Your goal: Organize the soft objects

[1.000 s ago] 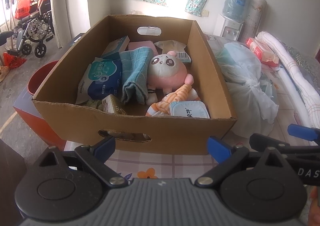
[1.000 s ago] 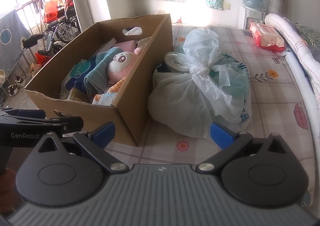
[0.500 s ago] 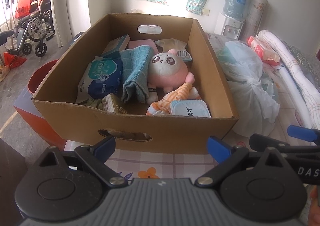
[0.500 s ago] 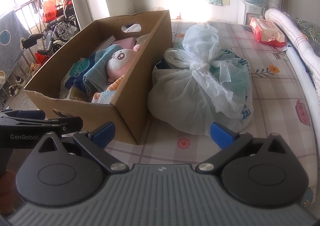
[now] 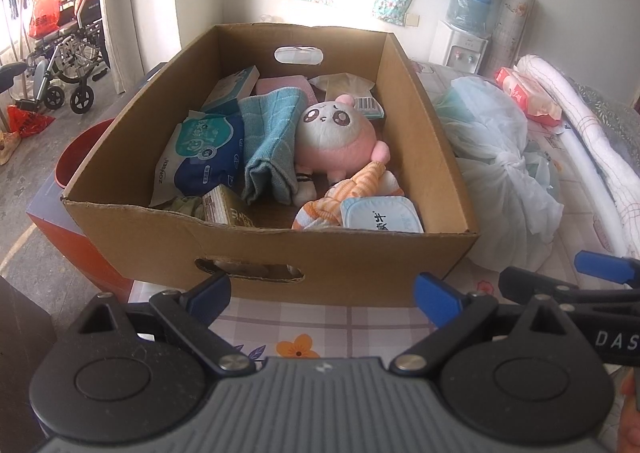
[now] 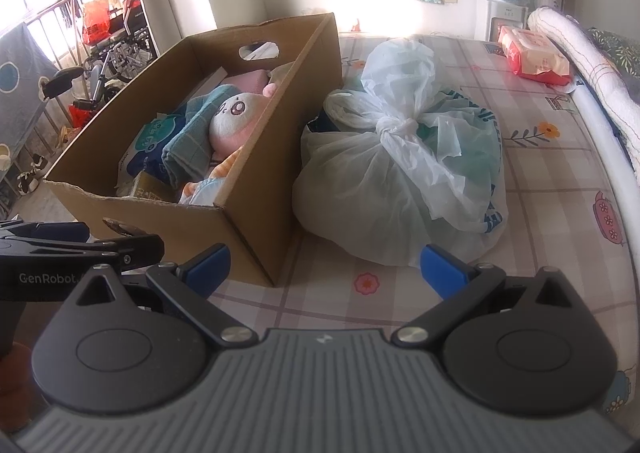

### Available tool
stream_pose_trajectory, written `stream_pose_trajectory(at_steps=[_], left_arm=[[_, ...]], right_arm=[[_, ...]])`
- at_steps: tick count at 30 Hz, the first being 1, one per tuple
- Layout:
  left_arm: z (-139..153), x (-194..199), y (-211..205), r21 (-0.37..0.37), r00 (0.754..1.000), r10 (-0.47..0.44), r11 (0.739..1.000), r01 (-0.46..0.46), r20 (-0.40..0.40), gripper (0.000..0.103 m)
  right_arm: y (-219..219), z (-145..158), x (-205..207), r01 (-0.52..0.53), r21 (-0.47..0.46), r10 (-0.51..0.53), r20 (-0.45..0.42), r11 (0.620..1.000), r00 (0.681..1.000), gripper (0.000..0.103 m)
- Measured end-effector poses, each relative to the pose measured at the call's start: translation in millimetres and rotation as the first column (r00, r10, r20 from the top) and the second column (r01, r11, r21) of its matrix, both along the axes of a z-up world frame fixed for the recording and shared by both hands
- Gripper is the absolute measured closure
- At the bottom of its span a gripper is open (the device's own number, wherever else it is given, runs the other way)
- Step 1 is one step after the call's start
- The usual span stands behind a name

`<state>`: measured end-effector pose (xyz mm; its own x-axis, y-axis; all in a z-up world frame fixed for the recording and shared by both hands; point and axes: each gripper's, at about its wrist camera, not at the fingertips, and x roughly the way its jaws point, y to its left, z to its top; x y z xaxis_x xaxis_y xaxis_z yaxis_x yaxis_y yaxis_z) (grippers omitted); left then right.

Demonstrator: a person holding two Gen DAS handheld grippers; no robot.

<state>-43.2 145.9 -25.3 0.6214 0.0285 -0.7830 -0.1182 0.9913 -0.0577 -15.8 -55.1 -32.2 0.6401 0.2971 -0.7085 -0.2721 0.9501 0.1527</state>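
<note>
left wrist view: left gripper [image 5: 322,293] gapes empty, short of the cardboard box [image 5: 280,253]; the pink plush [image 5: 338,141] lies inside at 12 o'clock. right gripper [image 6: 324,269] also wide, empty. likely the approach step; next, reach over the near wall.

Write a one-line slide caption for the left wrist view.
Open left gripper faces a cardboard box holding a pink plush toy, blue towel and wipes pack.

Knotted plastic bag [image 6: 404,181] just beside cardboard box [image 6: 256,221], right claw [image 6: 324,265] wide, empty.
</note>
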Motion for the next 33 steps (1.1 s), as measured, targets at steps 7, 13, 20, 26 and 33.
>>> stream_pose_trajectory(at_steps=[7, 13, 20, 26, 33], left_arm=[[-3.5, 1.4, 1.1, 0.000, 1.000, 0.001, 1.000, -0.001, -0.010, 0.004], [-4.3, 3.1, 1.1, 0.002, 1.000, -0.001, 1.000, 0.001, -0.016, 0.004], [-6.0, 4.2, 2.5, 0.002, 1.000, 0.000, 1.000, 0.000, -0.022, 0.005], [-6.8, 4.9, 3.6, 0.002, 1.000, 0.000, 1.000, 0.000, -0.025, 0.005], [-7.9, 5.8, 5.0, 0.001, 1.000, 0.003, 1.000, -0.003, -0.030, 0.005]], right_arm=[[0.5, -2.0, 1.9, 0.001, 0.001, -0.001, -0.010, 1.000, 1.000, 0.001], [0.8, -4.8, 3.9, 0.002, 0.002, -0.002, -0.021, 1.000, 1.000, 0.001], [1.8, -6.2, 5.6, 0.002, 0.001, -0.002, -0.028, 1.000, 1.000, 0.001], [2.0, -6.5, 6.1, 0.002, 0.000, -0.002, -0.028, 1.000, 1.000, 0.001], [3.0, -8.0, 6.5, 0.006, 0.001, -0.006, -0.031, 1.000, 1.000, 0.001]])
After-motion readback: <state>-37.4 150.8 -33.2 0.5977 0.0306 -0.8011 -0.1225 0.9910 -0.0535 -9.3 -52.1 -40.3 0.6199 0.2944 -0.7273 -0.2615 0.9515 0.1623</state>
